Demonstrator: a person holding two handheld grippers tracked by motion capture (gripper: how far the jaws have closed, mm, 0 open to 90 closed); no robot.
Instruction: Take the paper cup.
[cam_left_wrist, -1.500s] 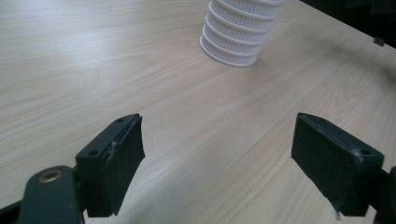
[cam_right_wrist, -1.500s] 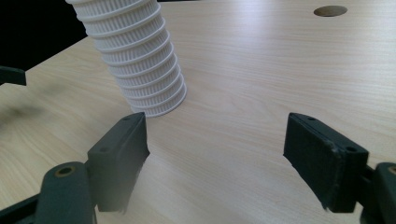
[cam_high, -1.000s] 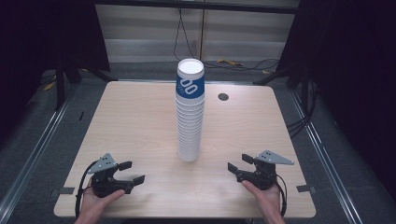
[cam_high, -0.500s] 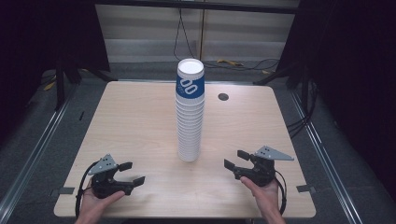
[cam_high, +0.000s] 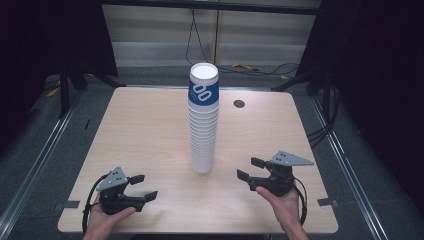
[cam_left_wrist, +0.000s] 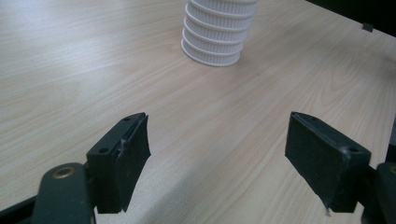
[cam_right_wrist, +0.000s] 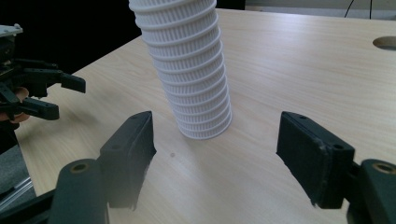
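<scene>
A tall stack of white ribbed paper cups (cam_high: 203, 135) stands upright at the middle of the wooden table (cam_high: 150, 130); its top cup carries a blue band (cam_high: 203, 93). The stack's base shows ahead in the left gripper view (cam_left_wrist: 217, 35) and in the right gripper view (cam_right_wrist: 191, 74). My left gripper (cam_high: 143, 187) rests near the front left edge and points at the stack. Its jaws (cam_left_wrist: 217, 135) have just been closing, with nothing between them and a gap left. My right gripper (cam_high: 249, 169) hovers front right of the stack. Its jaws (cam_right_wrist: 215, 135) have just been opening a little on nothing.
A round cable hole (cam_high: 239, 103) sits in the tabletop behind and right of the stack. Dark floor, metal rails and cables surround the table. The left gripper (cam_right_wrist: 70, 99) shows far off in the right gripper view.
The right gripper has lifted slightly off the table. The left gripper stayed in place and its jaws stand narrower than before. The cup stack has not moved.
</scene>
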